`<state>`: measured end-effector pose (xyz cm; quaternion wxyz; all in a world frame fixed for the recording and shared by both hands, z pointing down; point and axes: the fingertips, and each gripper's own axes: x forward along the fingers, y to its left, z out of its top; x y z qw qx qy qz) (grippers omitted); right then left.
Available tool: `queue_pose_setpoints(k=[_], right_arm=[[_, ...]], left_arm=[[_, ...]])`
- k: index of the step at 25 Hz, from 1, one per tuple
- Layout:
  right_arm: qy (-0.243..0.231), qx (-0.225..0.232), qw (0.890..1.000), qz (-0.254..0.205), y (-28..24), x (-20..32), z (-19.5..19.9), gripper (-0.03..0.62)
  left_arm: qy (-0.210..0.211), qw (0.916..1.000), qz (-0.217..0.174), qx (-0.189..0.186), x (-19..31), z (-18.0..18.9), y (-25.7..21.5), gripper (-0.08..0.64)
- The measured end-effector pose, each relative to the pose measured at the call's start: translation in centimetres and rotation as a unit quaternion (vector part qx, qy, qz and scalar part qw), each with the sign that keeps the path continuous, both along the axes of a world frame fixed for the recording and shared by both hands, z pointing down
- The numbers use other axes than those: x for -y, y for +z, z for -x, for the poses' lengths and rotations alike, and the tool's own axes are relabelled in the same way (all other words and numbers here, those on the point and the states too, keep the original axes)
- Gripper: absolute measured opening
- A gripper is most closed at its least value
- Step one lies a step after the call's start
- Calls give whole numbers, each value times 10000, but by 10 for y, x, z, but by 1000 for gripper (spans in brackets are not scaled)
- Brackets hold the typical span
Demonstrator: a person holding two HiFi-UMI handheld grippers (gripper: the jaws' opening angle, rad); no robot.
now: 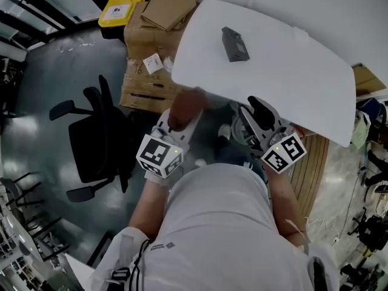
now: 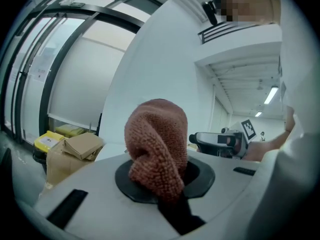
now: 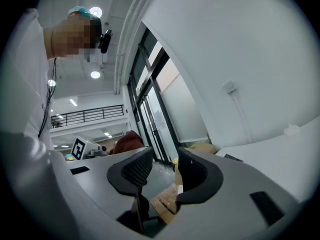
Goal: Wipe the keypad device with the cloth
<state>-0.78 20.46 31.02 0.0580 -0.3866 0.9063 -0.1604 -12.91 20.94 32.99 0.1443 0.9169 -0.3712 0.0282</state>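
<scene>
Keypad device (image 1: 235,44): dark grey, oblong, lying flat on the white bench (image 1: 291,71), well apart from both grippers. Cloth (image 2: 157,144): reddish-brown, looped pile, bunched into an upright wad. Left gripper (image 2: 165,176): jaws clamped on the cloth's lower end. Right gripper (image 3: 161,171): jaws apart, nothing between them.

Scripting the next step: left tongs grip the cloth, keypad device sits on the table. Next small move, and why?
Probably carry the left gripper forward over the table until the cloth hangs above the keypad device. Its tongs are clamped on the cloth, which sits short of the device. The right gripper is open and empty.
</scene>
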Motion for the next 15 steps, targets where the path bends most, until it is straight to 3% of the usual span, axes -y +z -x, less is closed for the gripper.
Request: queue_pose_setpoints(k=[8, 15], right_arm=[[-377, 456, 9975, 388, -1, 79, -24, 192], [-864, 522, 9932, 574, 6, 122, -31, 229]], left_arm=[[-2, 9993, 65, 356, 74, -47, 4, 60], [119, 9980, 181, 595, 125, -91, 16, 60]])
